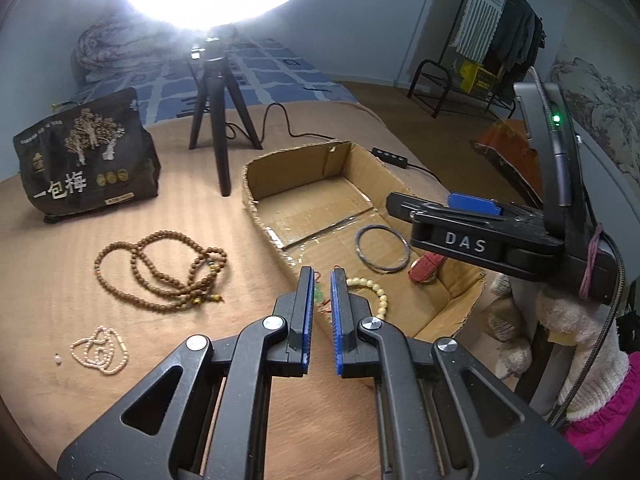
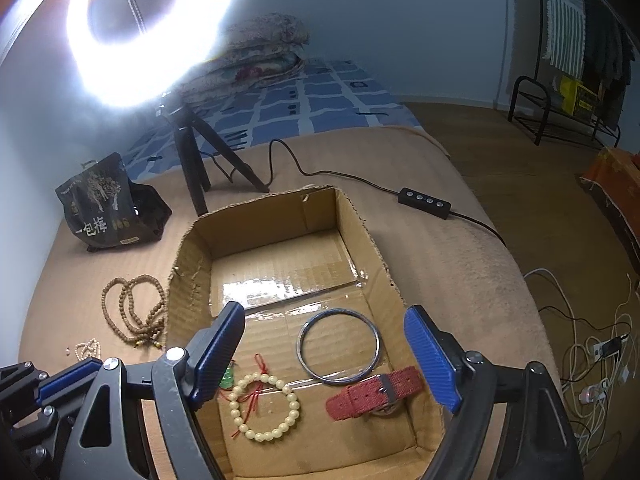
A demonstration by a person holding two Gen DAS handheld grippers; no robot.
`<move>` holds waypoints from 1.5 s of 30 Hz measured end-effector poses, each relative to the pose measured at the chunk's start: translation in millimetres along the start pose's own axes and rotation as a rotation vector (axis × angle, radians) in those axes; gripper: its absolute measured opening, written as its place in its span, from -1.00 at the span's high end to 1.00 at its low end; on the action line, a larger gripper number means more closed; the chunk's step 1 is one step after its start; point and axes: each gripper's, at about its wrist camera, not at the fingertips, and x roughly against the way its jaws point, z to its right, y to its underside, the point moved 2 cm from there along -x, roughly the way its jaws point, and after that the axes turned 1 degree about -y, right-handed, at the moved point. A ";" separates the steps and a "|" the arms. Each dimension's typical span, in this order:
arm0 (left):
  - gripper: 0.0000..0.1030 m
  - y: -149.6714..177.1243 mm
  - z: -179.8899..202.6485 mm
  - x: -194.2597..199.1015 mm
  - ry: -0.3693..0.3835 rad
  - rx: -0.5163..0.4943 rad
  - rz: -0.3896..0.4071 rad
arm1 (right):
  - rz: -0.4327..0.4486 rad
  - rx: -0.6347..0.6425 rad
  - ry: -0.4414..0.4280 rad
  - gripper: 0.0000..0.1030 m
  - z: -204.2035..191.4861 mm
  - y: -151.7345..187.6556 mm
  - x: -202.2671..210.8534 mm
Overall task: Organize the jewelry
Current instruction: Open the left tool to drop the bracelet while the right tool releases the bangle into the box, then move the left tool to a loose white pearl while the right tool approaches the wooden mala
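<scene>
My left gripper [image 1: 321,280] hangs over the near-left wall of the box [image 1: 256,196], its 2 blue pads drawn nearly together with nothing pinched between them. My right gripper [image 2: 324,344] hovers over the near end of the box, fingers spread wide and empty.

Inside the box, on its floor at the near end, lie 4 pieces: a cream bracelet [image 2: 264,408] with a red cord [image 2: 256,394] across it, a small green charm [image 2: 228,380] just to its left, a metal bangle [image 2: 339,346] farther in, and a red strap [image 2: 374,394] touching the bangle's near edge. The far half of the box is bare taped cardboard.

Outside, left of the box on the tan cover [image 1: 60,264], a long brown necklace [image 1: 160,272] lies in loops. Nearer to me sits a small pale necklace [image 1: 102,350], with 1 loose bead [image 1: 58,359] just beside it. A dark bag [image 1: 86,156] and a tripod [image 1: 218,120] stand beyond.
</scene>
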 end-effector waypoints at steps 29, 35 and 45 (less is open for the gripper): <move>0.32 35.5 -181.0 81.1 -0.227 0.177 0.052 | 0.067 0.071 -0.123 -0.78 -101.3 0.2 32.6; 0.32 55.6 -225.2 88.1 -0.264 0.218 0.045 | 0.043 0.132 -0.170 -0.78 -137.9 6.1 20.2; 0.32 95.5 -254.7 75.8 -0.227 0.198 -0.012 | -0.030 0.264 -0.231 -0.77 -185.7 20.9 -12.2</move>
